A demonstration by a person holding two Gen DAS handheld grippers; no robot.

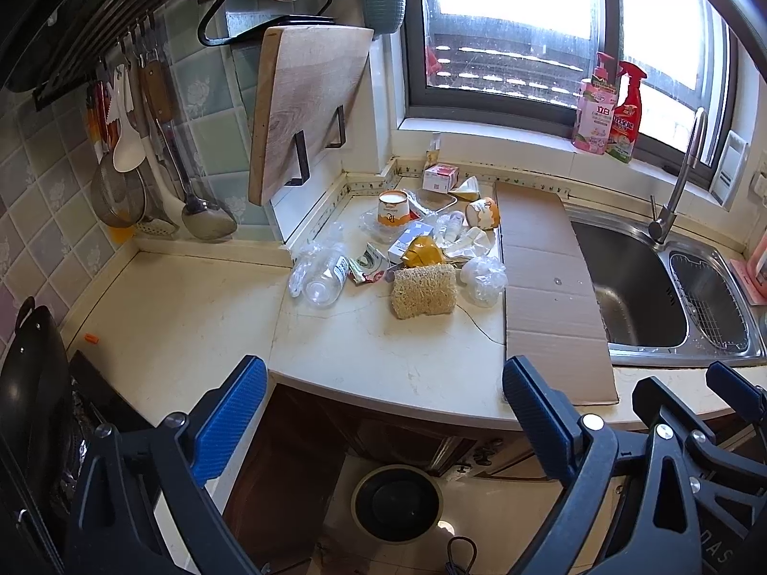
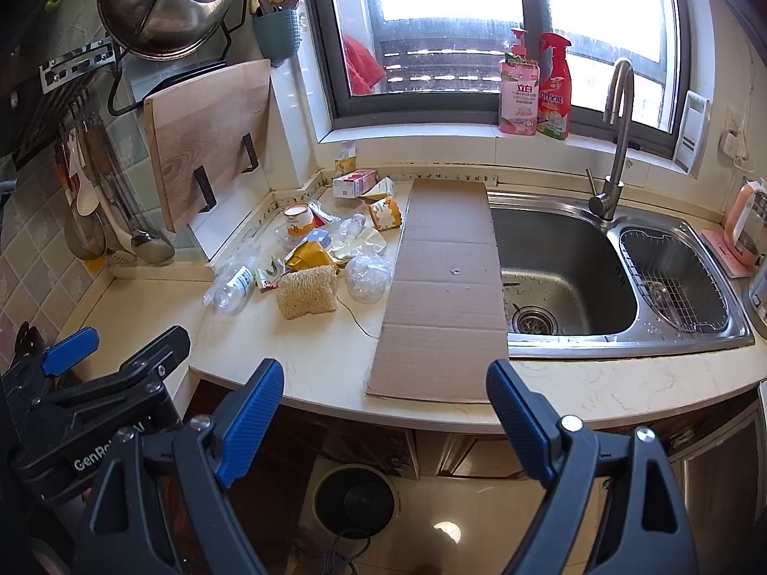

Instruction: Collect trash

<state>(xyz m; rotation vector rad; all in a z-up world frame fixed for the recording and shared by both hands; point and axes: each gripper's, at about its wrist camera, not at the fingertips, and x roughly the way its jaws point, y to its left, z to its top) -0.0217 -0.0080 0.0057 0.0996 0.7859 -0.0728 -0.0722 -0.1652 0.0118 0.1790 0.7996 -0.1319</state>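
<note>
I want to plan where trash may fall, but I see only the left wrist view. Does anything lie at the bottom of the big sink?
Observer: No. The right wrist view shows the sink bottom bare: only the drain and some water drops.
Operator: Is the right gripper open?
Observer: Yes, the right gripper is open and empty, in front of the counter edge.
Operator: What is the pink thing right of the sink?
Observer: It looks like a pink kettle, upright on a pink mat.

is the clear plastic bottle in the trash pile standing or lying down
Lying down. The clear plastic bottle rests on its side on the counter, left of the loofah sponge, its length running along the surface.
</note>
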